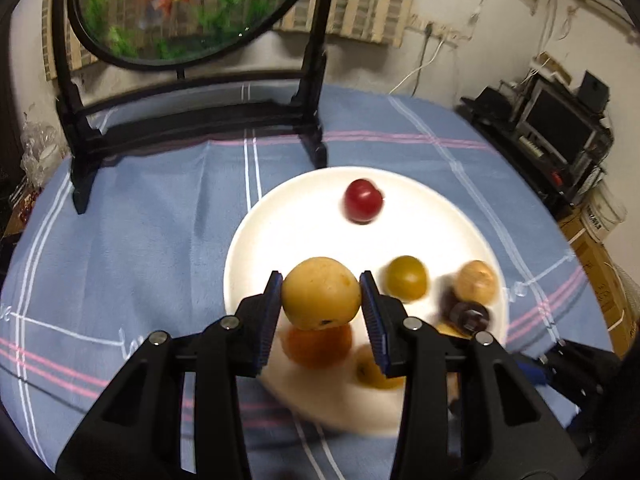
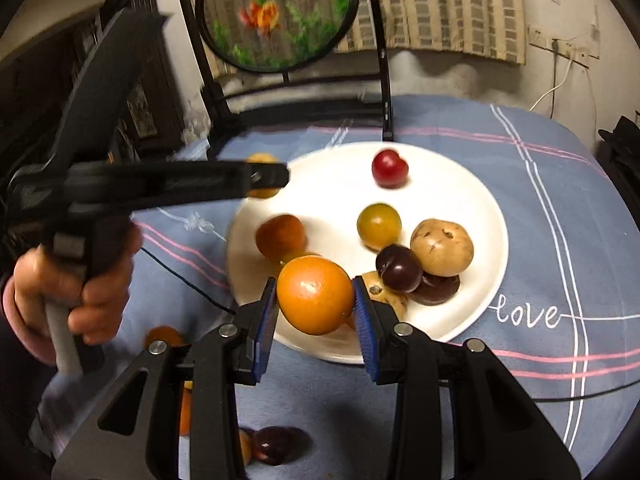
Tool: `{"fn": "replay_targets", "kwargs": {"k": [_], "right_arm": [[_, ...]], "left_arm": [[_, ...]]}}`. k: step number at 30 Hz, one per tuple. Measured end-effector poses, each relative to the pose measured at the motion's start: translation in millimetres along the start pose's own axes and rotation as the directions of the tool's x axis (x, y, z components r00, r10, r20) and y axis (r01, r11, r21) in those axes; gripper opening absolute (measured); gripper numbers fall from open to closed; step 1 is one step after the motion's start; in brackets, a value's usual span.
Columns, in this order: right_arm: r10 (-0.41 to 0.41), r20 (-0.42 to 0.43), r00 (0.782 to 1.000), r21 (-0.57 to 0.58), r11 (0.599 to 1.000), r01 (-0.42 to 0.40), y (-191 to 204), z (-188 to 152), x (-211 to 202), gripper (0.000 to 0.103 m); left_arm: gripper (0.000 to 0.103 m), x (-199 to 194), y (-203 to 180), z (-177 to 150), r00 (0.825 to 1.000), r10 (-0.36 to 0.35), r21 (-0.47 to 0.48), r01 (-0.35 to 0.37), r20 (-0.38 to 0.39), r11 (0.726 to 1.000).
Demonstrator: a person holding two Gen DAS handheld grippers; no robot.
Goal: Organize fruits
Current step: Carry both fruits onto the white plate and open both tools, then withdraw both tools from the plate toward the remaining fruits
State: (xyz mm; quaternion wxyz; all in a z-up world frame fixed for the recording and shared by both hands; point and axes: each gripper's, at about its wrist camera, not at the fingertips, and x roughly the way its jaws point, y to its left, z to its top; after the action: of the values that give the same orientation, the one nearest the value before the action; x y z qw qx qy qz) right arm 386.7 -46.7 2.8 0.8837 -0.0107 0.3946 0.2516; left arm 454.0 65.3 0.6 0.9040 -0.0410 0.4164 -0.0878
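My left gripper (image 1: 322,294) is shut on a yellow round fruit (image 1: 322,292), held above the near left of the white plate (image 1: 288,216). My right gripper (image 2: 315,296) is shut on an orange (image 2: 315,294) above the plate's (image 2: 460,184) near edge. On the plate lie a red fruit (image 2: 389,168), a green-yellow fruit (image 2: 379,221), a tan fruit (image 2: 442,246), a dark plum (image 2: 399,268) and an orange-brown fruit (image 2: 280,236). The left gripper shows in the right wrist view (image 2: 264,176), over the plate's left rim.
A round painted screen on a black stand (image 1: 192,120) stands behind the plate on the blue checked cloth (image 1: 140,240). Loose fruits lie on the cloth near me: an orange one (image 2: 164,336) and a dark one (image 2: 276,444). A black cable (image 2: 180,276) crosses the cloth.
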Motion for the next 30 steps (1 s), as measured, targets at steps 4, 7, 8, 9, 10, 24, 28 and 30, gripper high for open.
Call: {"fn": "replay_targets", "kwargs": {"k": [4, 7, 8, 9, 10, 24, 28, 30], "right_arm": [[0.012, -0.044, 0.999, -0.019, 1.000, -0.013, 1, -3, 16, 0.037], [0.017, -0.054, 0.998, -0.041, 0.999, -0.019, 7, -2, 18, 0.037], [0.018, -0.055, 0.998, -0.043, 0.999, -0.020, 7, -1, 20, 0.037], [0.014, -0.061, 0.998, -0.045, 0.999, -0.017, 7, -1, 23, 0.037], [0.010, -0.063, 0.998, -0.047, 0.999, -0.013, 8, -2, 24, 0.037], [-0.002, 0.059, 0.998, -0.117, 0.993, 0.009, 39, -9, -28, 0.056], [0.007, 0.076, 0.997, -0.120, 0.993, 0.002, 50, -22, -48, 0.056], [-0.010, 0.094, 0.996, -0.121, 0.992, 0.021, 54, -33, -62, 0.056]], "left_arm": [[0.040, 28, 9, 3, 0.999, 0.010, -0.020, -0.011, -0.039, 1.000], [0.040, 39, 13, 2, 0.998, 0.025, -0.021, -0.026, -0.055, 0.999], [0.040, 42, 14, 1, 0.998, 0.029, -0.023, -0.031, -0.062, 0.999], [0.040, 44, 14, 1, 0.997, 0.032, -0.025, -0.034, -0.065, 0.999], [0.040, 45, 14, 0, 0.997, 0.036, -0.026, -0.038, -0.069, 0.999], [0.083, -63, 6, -27, 0.991, 0.081, -0.023, -0.079, 0.110, 0.997], [0.086, -99, -1, -57, 0.987, 0.079, -0.023, -0.077, 0.142, 0.997], [0.087, -115, -4, -77, 0.986, 0.080, -0.021, -0.078, 0.145, 0.997]]}}
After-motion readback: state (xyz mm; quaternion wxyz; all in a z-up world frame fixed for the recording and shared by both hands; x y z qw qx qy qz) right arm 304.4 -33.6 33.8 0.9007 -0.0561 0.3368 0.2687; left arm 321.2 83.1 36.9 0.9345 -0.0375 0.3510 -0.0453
